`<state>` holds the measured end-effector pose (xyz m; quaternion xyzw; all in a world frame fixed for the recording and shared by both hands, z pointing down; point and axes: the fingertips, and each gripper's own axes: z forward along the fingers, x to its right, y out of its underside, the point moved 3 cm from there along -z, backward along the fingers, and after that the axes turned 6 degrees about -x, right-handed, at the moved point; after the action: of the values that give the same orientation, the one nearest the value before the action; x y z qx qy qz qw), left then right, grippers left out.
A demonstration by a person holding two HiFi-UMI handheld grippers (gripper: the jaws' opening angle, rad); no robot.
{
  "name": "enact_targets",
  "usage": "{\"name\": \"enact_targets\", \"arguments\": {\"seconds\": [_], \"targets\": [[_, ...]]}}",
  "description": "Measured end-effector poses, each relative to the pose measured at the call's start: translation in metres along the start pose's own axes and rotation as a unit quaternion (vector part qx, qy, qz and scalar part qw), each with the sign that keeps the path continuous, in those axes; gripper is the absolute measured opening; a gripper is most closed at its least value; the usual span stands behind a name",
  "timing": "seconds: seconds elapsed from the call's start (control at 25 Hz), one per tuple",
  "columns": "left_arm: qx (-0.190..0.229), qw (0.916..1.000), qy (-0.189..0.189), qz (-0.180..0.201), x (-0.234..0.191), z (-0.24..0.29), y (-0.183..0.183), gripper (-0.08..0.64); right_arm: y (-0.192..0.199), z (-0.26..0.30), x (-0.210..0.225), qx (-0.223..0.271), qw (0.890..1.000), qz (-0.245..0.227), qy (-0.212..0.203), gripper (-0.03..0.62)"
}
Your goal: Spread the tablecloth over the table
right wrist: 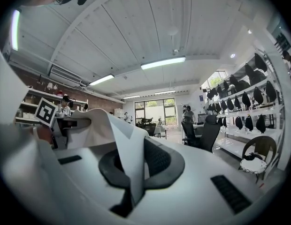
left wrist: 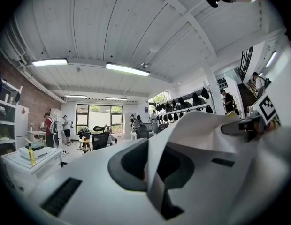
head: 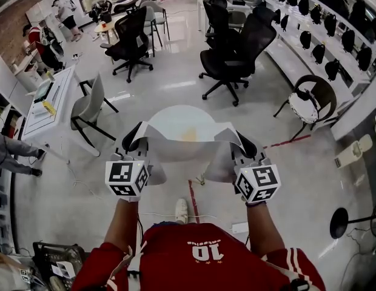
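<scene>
I hold a white tablecloth (head: 183, 145) stretched between both grippers at chest height. My left gripper (head: 133, 142) is shut on its left corner and my right gripper (head: 244, 143) on its right corner. Beyond the cloth's top edge shows the round white table (head: 182, 117), with a faint yellow spot near the cloth. In the left gripper view the jaws (left wrist: 152, 170) pinch a fold of cloth (left wrist: 197, 135) that runs off right toward the other gripper. The right gripper view mirrors this: jaws (right wrist: 131, 170) closed on the cloth (right wrist: 89, 125), which runs left. Both grippers point level.
Black office chairs (head: 130, 38) (head: 233, 53) stand beyond the table. A white desk (head: 48, 102) and grey chair (head: 91, 111) are at left. A round chair (head: 309, 102) and a shelf of black helmets (head: 333, 35) are at right. People stand far back left.
</scene>
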<state>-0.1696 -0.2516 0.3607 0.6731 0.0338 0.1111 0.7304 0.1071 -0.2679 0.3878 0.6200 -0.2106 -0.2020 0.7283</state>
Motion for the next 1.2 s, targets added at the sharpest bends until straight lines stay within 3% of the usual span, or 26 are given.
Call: {"name": "enact_targets", "arguments": {"seconds": [0.84, 1.2], "targets": [[-0.005, 0.9983, 0.059, -0.004, -0.088, 0.106, -0.002, 0.015, -0.028, 0.116, 0.003, -0.002, 0.998, 0.012, 0.063, 0.015], [-0.018, 0.9974, 0.067, -0.018, -0.104, 0.133, 0.006, 0.015, -0.027, 0.147, 0.011, -0.019, 0.997, 0.022, 0.064, 0.015]]}}
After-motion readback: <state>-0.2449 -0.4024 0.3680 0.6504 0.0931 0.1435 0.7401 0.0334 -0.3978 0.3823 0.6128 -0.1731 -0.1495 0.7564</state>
